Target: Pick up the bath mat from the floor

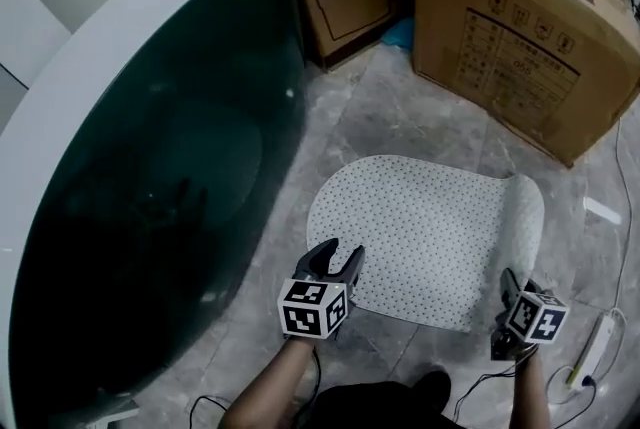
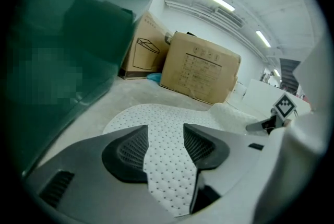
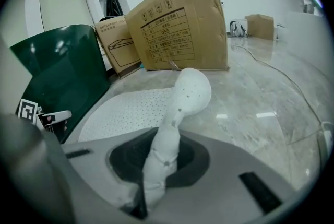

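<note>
**Floppy mat, one edge pinched**

The white dotted bath mat [image 1: 430, 227] is lying on the grey marble floor [image 1: 400, 117], looking light and limp. The right gripper [image 1: 512, 289] fingers are pinching its bunched near edge. The left gripper [image 1: 341, 250] fingers are standing spread around the other corner. Two brown cardboard boxes [image 1: 520, 27] are sitting closed, contents hidden.

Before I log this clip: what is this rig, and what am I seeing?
No robot: a person holds a two-jawed claw in each hand. One picture comes from a head camera looking down; the other two from cameras riding on each claw. A white dotted bath mat lies on the grey marbled floor near brown cardboard boxes. The right claw is shut on the mat's near right corner, raising a fold. The left claw is open, with the mat's left edge between its jaws.
</note>
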Demonstrator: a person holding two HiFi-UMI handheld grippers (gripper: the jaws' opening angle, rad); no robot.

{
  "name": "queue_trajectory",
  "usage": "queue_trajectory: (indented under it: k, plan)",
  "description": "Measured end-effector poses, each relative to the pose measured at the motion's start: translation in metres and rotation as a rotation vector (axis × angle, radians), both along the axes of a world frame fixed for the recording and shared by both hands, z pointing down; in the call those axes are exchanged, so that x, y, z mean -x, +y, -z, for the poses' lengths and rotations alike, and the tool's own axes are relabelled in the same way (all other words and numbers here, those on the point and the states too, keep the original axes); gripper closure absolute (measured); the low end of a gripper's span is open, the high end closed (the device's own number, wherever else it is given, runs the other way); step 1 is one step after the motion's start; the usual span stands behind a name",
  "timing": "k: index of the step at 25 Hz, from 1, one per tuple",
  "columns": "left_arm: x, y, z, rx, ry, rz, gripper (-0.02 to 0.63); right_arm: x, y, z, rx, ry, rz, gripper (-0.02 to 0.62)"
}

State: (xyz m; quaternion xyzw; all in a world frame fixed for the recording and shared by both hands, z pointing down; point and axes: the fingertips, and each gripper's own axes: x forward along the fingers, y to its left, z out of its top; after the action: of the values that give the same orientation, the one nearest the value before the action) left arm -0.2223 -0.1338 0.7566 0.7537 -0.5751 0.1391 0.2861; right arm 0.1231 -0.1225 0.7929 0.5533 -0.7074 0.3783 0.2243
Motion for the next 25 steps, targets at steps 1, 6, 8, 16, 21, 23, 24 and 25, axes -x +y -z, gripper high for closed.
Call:
queue_trajectory:
  k: [1,6,8,16,21,23,24,25]
  plan:
    - [0.011,0.001,0.0,0.002,-0.013,0.02,0.389,0.005,0.0,0.001,0.0,-0.009,0.007,0.561]
    - [0.056,0.003,-0.012,0.041,-0.07,0.086,0.349,0.027,0.003,0.002,-0.004,0.025,0.077,0.561]
    - [0.07,0.002,-0.021,0.066,-0.093,0.111,0.335,0.034,0.002,0.0,-0.005,0.032,0.09,0.561]
    - [0.104,-0.012,-0.08,0.2,-0.131,0.173,0.287,0.05,0.006,-0.009,0.002,0.005,0.079,0.561]
    - [0.1,-0.021,-0.112,0.291,-0.088,0.196,0.261,0.05,0.006,-0.012,0.005,0.001,0.065,0.561]
    - [0.094,-0.024,-0.114,0.302,-0.1,0.188,0.256,0.048,0.005,-0.013,0.009,-0.001,0.059,0.561]
    - [0.09,-0.025,-0.112,0.301,-0.101,0.182,0.256,0.047,0.005,-0.013,0.01,-0.002,0.058,0.561]
    - [0.086,-0.026,-0.11,0.298,-0.095,0.179,0.259,0.046,0.004,-0.013,0.009,-0.002,0.058,0.561]
